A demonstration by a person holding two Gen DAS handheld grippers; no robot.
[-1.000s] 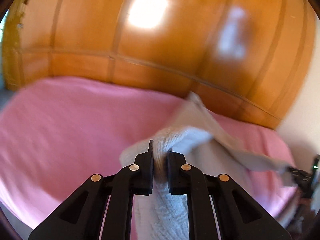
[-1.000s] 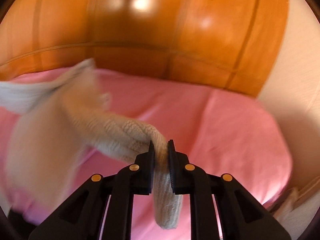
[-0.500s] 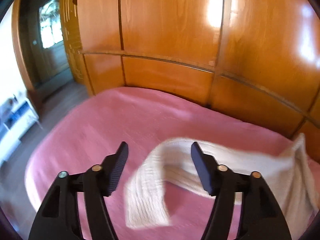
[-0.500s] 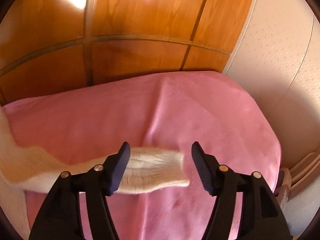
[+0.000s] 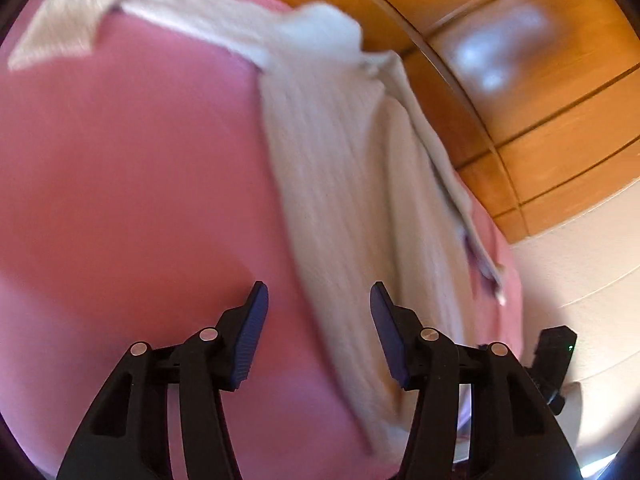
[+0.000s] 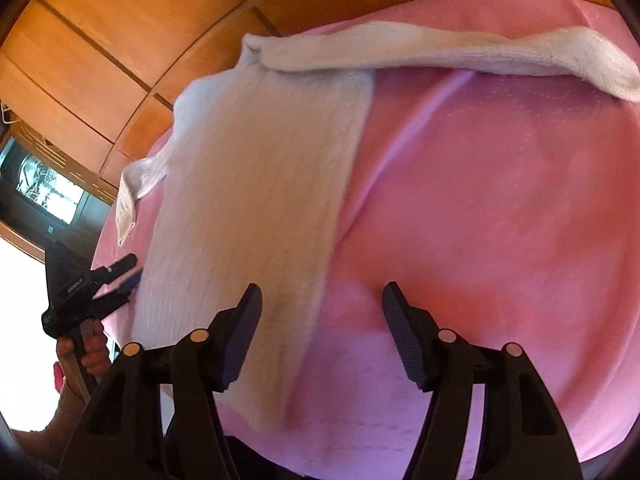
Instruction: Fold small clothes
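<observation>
A cream knit sweater [image 6: 256, 184] lay spread flat on a pink bed cover [image 6: 480, 220], with both claws hovering above it, released and holding nothing.

In the right wrist view, the right claw [image 6: 320, 308] pointed down and forward over the cover, its jaws wide apart. The sweater's body ran from beneath the claw's left finger [image 6: 244, 320] up and away to the far left. One sleeve [image 6: 460, 56] stretched across the far side of the bed, ending ahead and to the right of the claw.

The left claw [image 6: 128, 272] showed at this view's left edge, gripped by a hand [image 6: 86, 350], with its tips just beside the sweater's left edge; whether they touched the knit could not be told.

In the blurred left wrist view, the left claw [image 5: 318, 332] also hung with jaws wide apart. The sweater ran from under its right finger [image 5: 388, 336] ahead and slightly leftward. Wooden panels [image 5: 540, 80] stood beyond the bed.
</observation>
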